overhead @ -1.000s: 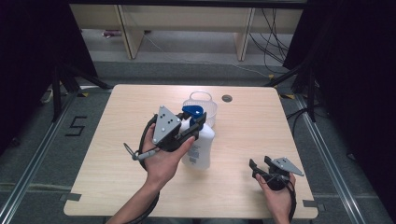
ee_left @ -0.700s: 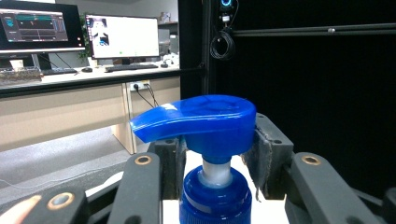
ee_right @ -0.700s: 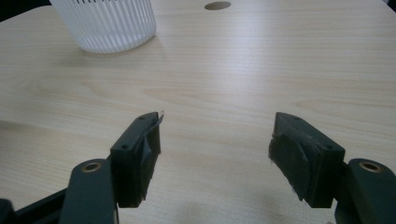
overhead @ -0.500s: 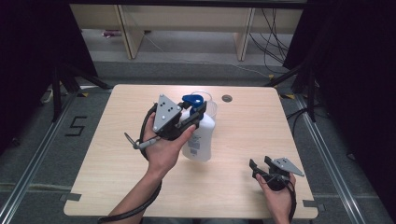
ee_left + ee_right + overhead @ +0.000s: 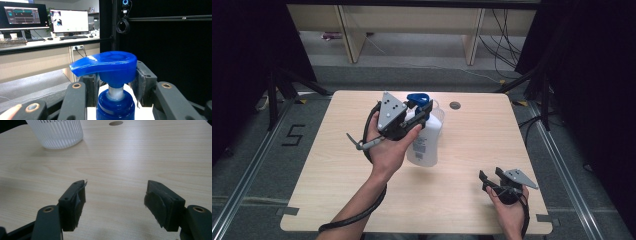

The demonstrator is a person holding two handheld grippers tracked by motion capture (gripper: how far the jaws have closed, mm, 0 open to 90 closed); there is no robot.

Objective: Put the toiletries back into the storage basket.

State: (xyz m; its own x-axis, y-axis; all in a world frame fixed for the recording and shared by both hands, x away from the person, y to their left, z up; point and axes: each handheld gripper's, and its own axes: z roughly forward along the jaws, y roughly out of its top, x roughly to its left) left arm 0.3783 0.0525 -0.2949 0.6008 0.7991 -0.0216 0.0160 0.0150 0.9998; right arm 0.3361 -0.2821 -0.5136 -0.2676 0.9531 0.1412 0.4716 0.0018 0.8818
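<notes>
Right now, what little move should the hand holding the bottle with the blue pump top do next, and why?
Probably lower the white plastic bottle with the blue pump top toward the pale wooden table. The left gripper is clamped around the bottle's neck just under the pump, and the bottle looks tilted and raised. The right gripper rests open, apart from it, so it cannot steady the bottle.
</notes>
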